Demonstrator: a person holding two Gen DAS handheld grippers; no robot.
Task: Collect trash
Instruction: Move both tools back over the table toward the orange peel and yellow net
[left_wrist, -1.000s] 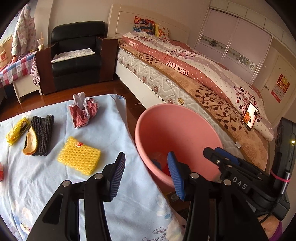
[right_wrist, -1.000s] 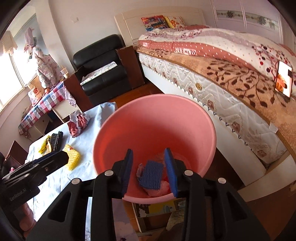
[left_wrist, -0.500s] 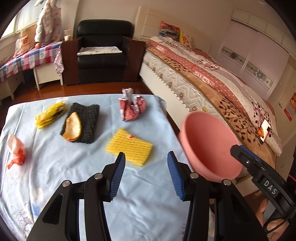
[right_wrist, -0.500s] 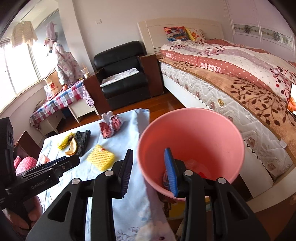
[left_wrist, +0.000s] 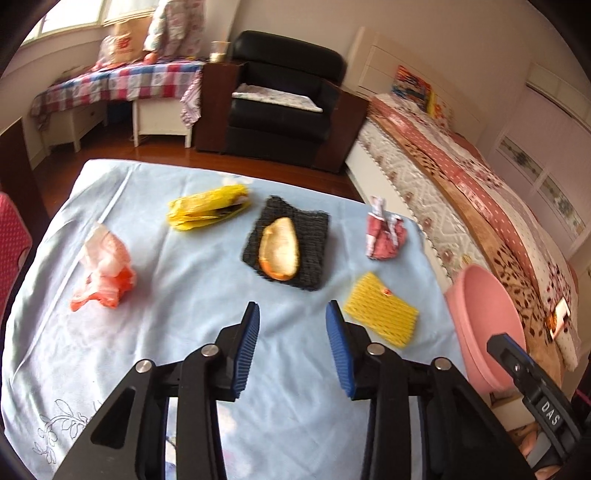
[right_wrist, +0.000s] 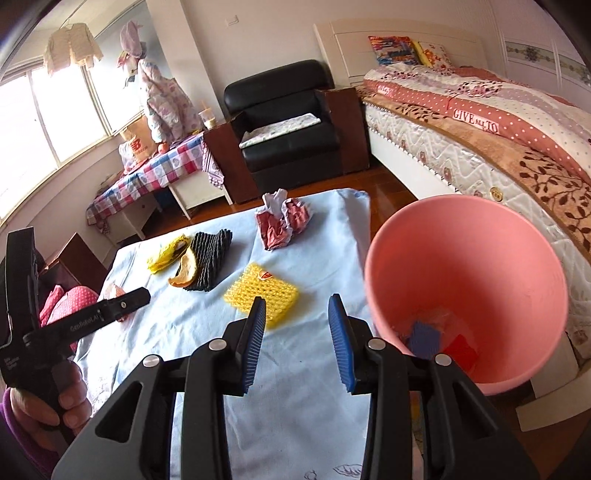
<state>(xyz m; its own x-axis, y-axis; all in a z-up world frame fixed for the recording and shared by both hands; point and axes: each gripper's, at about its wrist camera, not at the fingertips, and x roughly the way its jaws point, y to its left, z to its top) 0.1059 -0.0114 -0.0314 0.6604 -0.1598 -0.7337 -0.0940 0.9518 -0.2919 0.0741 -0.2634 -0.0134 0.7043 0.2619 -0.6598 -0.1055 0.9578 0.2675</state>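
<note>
Presently both grippers are held over the near edge of a table (left_wrist: 110, 369) draped in pale blue cloth. The left gripper (left_wrist: 292, 339) is seen with nothing between its blue pads; its jaws are closing on empty air. The right gripper (right_wrist: 297, 334) is likewise empty, its jaws parted and no pad pressing on anything.

Trash noted on the cloth:
- yellow foam net (left_wrist: 380, 314), near the table's right edge, just ahead and to the right of the left gripper; its long axis runs slantwise, from far-left to near-right in the left wrist view.
- black foam net (left_wrist: 306, 236) at mid-table, with a piece of orange peel (left_wrist: 279, 249) lying on it.
- yellow wrapper (left_wrist: 207, 212) toward the far edge.
- crumpled red-and-white paper (left_wrist: 384, 236) at the far right corner.
- orange-and-white plastic bag (left_wrist: 103, 273) by the left edge.

A pink bin (right_wrist: 469, 280) is seen just off the table's right edge, already holding a blue net and some red scraps.

Judgement: the yellow foam net is the nearest piece to both grippers. In the right wrist view it lies directly ahead of the right gripper, touching the left pad's outline; whether contact is made cannot be told. The right hand, being beside the bin, is probably better placed. A grip across the net's short axis would be called for.
</note>
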